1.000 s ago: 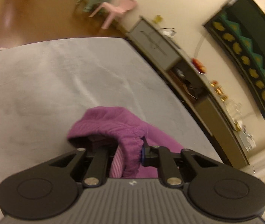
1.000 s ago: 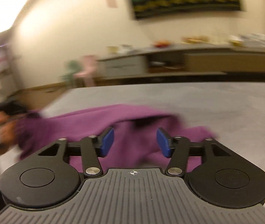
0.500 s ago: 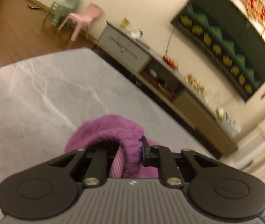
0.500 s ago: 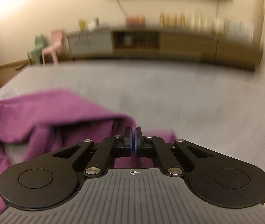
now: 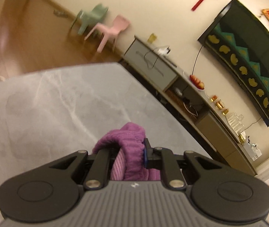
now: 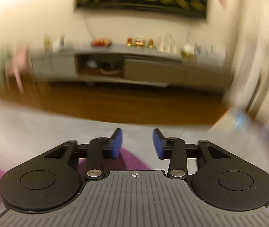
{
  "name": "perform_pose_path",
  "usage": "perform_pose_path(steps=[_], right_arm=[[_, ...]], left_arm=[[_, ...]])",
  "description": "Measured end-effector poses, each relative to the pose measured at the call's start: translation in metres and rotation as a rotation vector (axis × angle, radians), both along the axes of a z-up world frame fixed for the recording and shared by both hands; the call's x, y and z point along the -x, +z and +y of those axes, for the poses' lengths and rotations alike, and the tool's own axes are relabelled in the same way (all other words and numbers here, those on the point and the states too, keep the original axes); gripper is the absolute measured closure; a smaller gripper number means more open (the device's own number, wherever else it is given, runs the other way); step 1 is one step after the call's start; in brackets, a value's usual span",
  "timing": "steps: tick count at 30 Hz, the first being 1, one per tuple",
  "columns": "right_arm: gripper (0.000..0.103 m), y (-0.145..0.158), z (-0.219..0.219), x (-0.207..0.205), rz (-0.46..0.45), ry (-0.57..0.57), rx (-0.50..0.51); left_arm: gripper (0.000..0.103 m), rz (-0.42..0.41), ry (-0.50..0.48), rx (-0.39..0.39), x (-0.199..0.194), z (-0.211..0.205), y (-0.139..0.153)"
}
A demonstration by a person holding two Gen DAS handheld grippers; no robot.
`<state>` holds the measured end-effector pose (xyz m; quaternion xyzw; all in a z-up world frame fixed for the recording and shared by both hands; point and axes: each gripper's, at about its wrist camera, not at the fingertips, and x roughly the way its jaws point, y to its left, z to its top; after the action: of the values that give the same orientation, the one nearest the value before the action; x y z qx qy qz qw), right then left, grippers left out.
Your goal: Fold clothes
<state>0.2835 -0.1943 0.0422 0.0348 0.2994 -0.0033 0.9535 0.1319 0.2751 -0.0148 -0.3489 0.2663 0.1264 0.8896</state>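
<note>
Purple garment [image 5: 132, 147], thick ribbed knit, looks like a sweater or fleece, bunched into a soft hump right at the tip of the left gripper [image 5: 130, 157]. Pinched there, blue pad [image 5: 145, 158] squeezing a rolled hem or cuff, the rest draping down out of sight under the tool. Sits over the grey table [image 5: 58, 104], near the edge closest to the camera. From the right wrist view, only a slice of the same purple fabric [image 6: 130, 158] showing below and behind the tool, lying on the pale surface, very blurry.

Right gripper [image 6: 137, 141] spread and opening, nothing between the blue pads [image 6: 158, 143], just bare table past them. So: mid-fold, probably somewhere in the middle of the job, one side anchored, other hand free and on the move. Hard to tell how many folds are already in, too little cloth visible.

Next move, best guess: bring the free tool onto another edge or corner of the garment, clamp it, then carry both grips across together to lay the fold flat. Needs a clean single-layer pinch, since knit this bulky bunches and slips easily.

Beyond the table: wooden floor [image 5: 30, 37], pink chair [image 5: 111, 30] and green chair [image 5: 91, 17], long low cabinet [image 5: 172, 79] along the wall.
</note>
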Motion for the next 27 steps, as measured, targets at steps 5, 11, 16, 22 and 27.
perform_pose_path(steps=[5,11,16,22,27], right_arm=[[0.051,-0.052,-0.012,0.074,0.105,-0.001,-0.141],[0.049,-0.114,-0.013,0.072,0.21,-0.056,0.068],[0.103,-0.115,-0.021,0.056,0.224,-0.037,0.133],[0.103,-0.016,-0.024,0.012,-0.002,-0.073,0.379],[0.103,0.067,-0.016,0.03,-0.387,-0.123,0.489]], left_arm=[[0.089,-0.003,-0.056,-0.071,-0.003,-0.019,0.006],[0.089,0.007,0.021,-0.072,0.003,-0.008,0.002],[0.089,-0.004,0.013,-0.039,0.002,0.0,-0.002],[0.09,-0.177,0.036,-0.031,0.017,0.006,0.012],[0.09,-0.211,0.186,0.073,0.036,0.037,0.005]])
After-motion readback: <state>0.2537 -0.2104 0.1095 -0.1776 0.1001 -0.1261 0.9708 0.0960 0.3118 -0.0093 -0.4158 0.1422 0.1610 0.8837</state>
